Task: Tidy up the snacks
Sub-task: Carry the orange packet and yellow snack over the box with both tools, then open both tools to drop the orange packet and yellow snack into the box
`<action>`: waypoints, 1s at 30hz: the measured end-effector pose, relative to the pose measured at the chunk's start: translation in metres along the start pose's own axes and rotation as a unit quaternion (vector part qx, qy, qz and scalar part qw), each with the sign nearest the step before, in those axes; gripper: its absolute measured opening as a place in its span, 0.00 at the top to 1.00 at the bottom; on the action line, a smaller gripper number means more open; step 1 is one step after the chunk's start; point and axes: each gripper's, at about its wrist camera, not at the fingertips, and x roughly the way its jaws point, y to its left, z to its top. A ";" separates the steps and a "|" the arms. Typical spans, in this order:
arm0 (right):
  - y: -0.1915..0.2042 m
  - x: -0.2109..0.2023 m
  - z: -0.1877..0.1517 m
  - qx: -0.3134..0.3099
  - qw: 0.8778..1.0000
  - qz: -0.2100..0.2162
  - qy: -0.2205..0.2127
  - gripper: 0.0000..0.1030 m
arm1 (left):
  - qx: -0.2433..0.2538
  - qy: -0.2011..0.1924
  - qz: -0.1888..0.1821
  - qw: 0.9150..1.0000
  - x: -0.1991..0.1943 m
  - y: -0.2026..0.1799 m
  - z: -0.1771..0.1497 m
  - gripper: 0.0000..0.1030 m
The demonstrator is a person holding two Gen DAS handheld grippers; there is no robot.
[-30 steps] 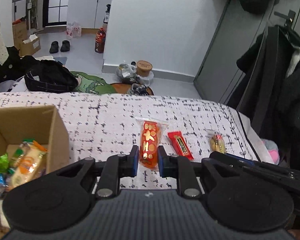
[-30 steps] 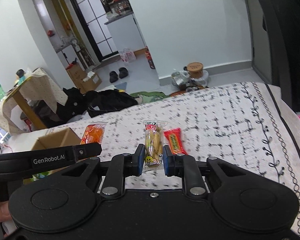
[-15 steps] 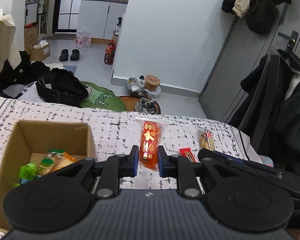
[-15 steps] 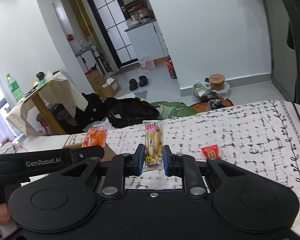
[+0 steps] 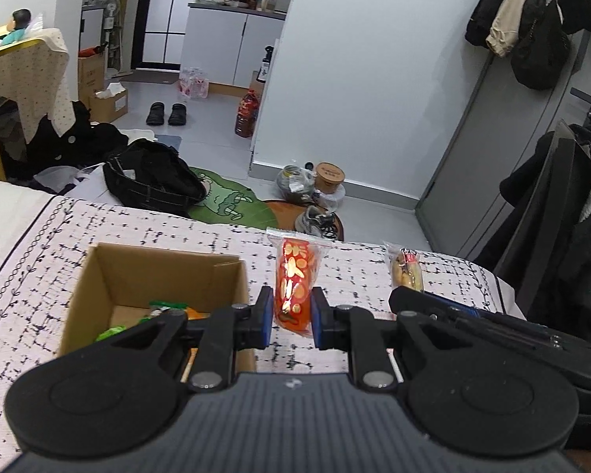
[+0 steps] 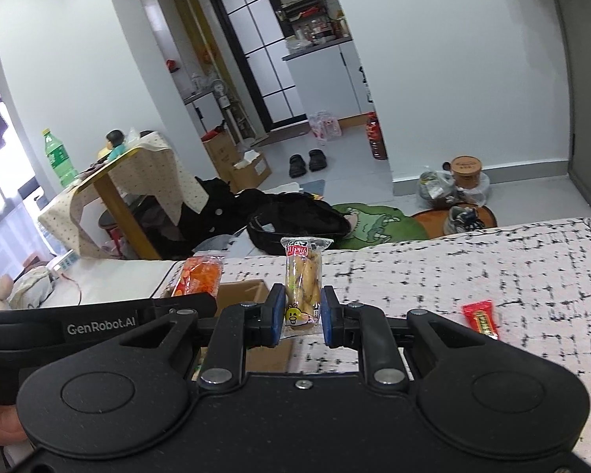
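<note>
My left gripper (image 5: 291, 321) is shut on an orange-red snack packet (image 5: 295, 283) and holds it in the air just right of an open cardboard box (image 5: 110, 280) with several snacks inside. My right gripper (image 6: 300, 321) is shut on a clear packet of yellow snacks (image 6: 302, 283), held up to the right of the left one; that packet also shows in the left wrist view (image 5: 405, 270). The orange packet (image 6: 199, 280) and the box (image 6: 244, 295) show in the right wrist view. A small red bar (image 6: 480, 317) lies on the patterned cloth.
The black-and-white patterned surface (image 5: 177, 232) ends at a far edge above the floor. Beyond it lie a black bag (image 5: 153, 181), a green mat (image 5: 228, 201), shoes and jars. A chair with dark coats (image 5: 563, 236) stands at the right.
Both grippers have risen and moved left toward the box with their packets held. The box now lies just left of the left gripper. The red bar stays on the cloth.
</note>
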 end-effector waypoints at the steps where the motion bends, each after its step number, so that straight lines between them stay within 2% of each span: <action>1: 0.002 0.001 0.000 -0.001 1.000 0.002 0.001 0.81 | -0.002 0.000 0.002 1.000 -0.001 0.003 0.000 0.82; 8: 0.021 0.011 0.001 -0.016 1.000 0.013 0.011 0.81 | -0.018 -0.001 0.015 1.000 -0.004 0.026 0.001 0.82; 17: 0.042 0.027 -0.004 -0.029 0.999 0.029 0.036 0.81 | -0.057 0.024 0.037 0.997 0.006 0.064 -0.003 0.81; 19: 0.048 0.030 -0.005 -0.035 0.998 0.033 0.041 0.81 | -0.065 0.029 0.049 0.996 0.008 0.071 -0.005 0.77; 22: 0.056 0.033 -0.007 -0.041 0.997 0.038 0.046 0.81 | -0.071 0.024 0.071 0.995 0.007 0.080 -0.005 0.77; 26: 0.062 0.040 -0.007 -0.044 0.997 0.040 0.054 0.81 | -0.079 0.024 0.070 0.994 0.001 0.090 -0.002 0.72; 30: 0.068 0.048 -0.005 -0.050 0.996 0.041 0.058 0.81 | -0.085 0.020 0.076 0.993 -0.006 0.095 0.000 0.60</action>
